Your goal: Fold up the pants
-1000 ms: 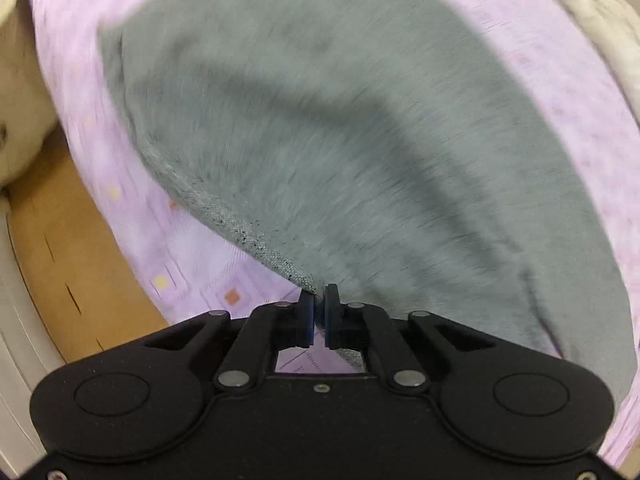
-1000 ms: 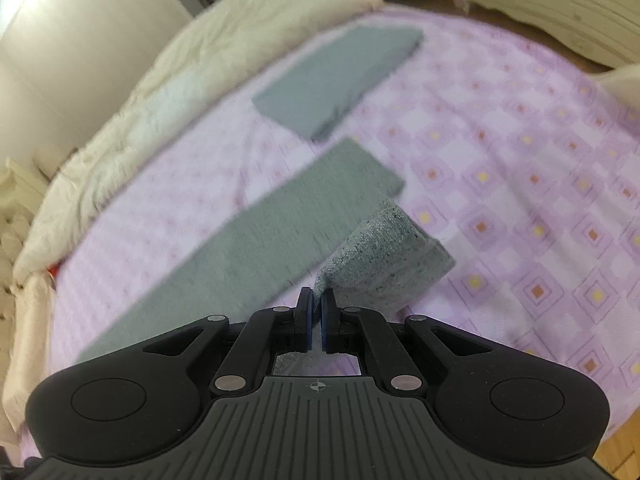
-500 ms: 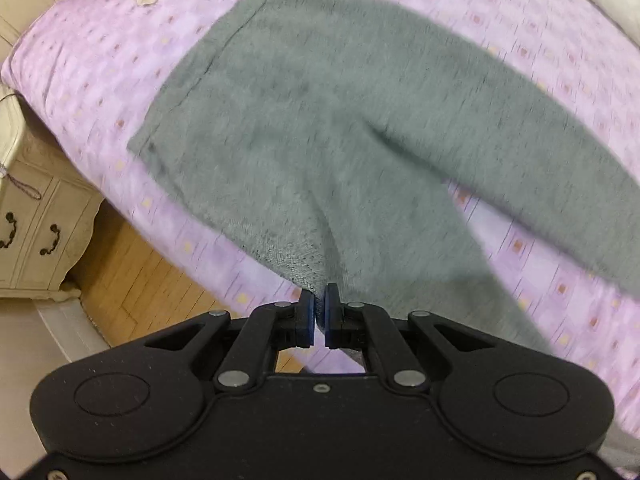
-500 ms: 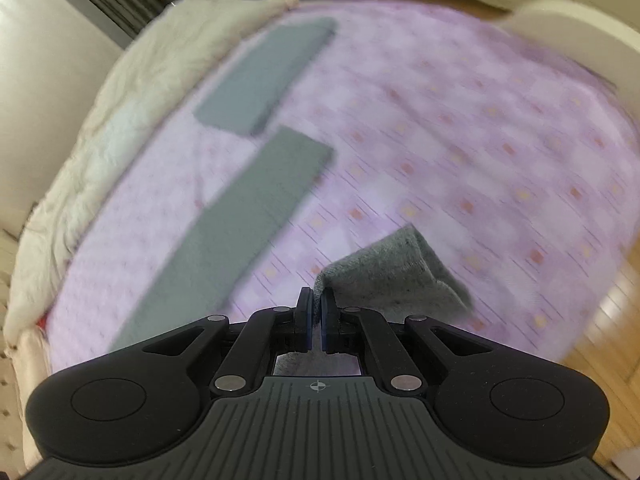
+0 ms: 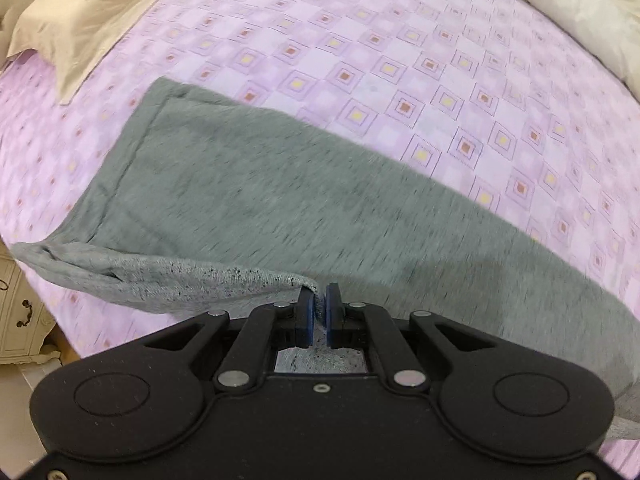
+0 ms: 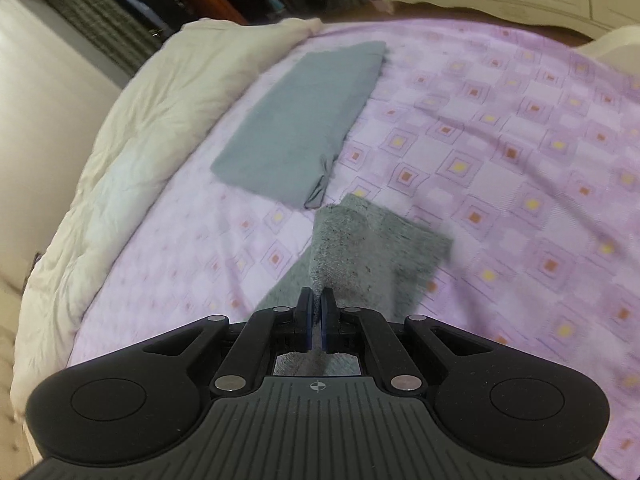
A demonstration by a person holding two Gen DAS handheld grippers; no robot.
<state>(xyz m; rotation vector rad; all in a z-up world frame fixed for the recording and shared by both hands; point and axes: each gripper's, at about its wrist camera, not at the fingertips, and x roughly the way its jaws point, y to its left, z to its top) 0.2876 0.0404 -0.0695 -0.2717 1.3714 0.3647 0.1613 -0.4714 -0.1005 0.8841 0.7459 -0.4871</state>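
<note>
Already both grippers pinch the grey pants [image 5: 304, 200], which lie partly on the purple bedsheet [image 5: 460, 80]: the left gripper [image 5: 319, 305] clamps a lifted edge, the right gripper [image 6: 316, 308] a raised leg end. Thin bites risk slipping, dropping fabric crooked onto the folded grey garment [image 6: 304, 120] nearby.

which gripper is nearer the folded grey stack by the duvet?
Right. The right gripper, holding a pant-leg end, sits just short of the folded stack. The left gripper view shows no stack.
</note>
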